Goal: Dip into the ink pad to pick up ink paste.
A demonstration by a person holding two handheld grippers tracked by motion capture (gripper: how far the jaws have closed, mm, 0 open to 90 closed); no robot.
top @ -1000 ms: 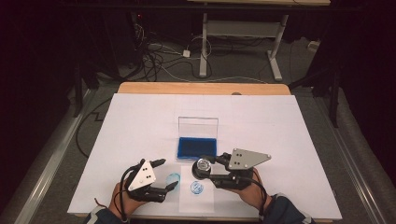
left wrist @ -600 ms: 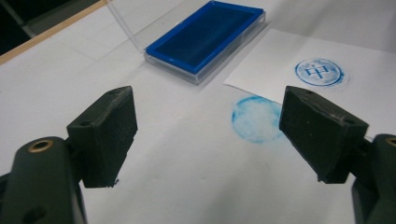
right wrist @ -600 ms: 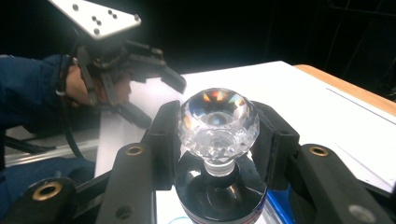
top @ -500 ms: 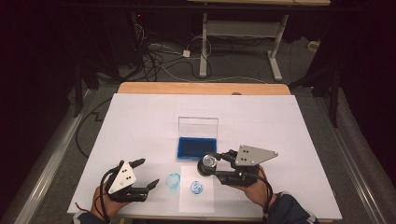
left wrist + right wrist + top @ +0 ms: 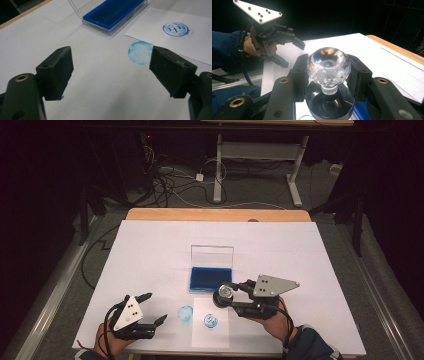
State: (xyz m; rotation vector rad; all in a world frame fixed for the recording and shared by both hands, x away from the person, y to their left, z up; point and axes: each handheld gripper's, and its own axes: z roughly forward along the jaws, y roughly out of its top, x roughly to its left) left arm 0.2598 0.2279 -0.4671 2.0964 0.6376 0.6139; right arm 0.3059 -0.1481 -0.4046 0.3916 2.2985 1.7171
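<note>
On the counter point(image 5: 150, 250), the ink pad point(image 5: 210, 278) lies mid-way, the paper sheet point(image 5: 210, 332) between it and the near edge, a smudge point(image 5: 185, 313) just left.

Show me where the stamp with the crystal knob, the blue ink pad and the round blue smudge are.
stamp point(image 5: 328, 65), right gripper view, on its crystal knob.
blue ink pad point(image 5: 210, 278), high view, middle of the blue surface.
round blue smudge point(image 5: 140, 52), left gripper view, its centre.

Light falls from above onto the white table sheet point(image 5: 150, 270), which is bright and evenly lit, while the surroundings at the top and sides of the high view stay dark. In the right gripper view the faceted clear crystal knob point(image 5: 328, 63) carries coloured glints, and the background behind it is black and soft.
</note>
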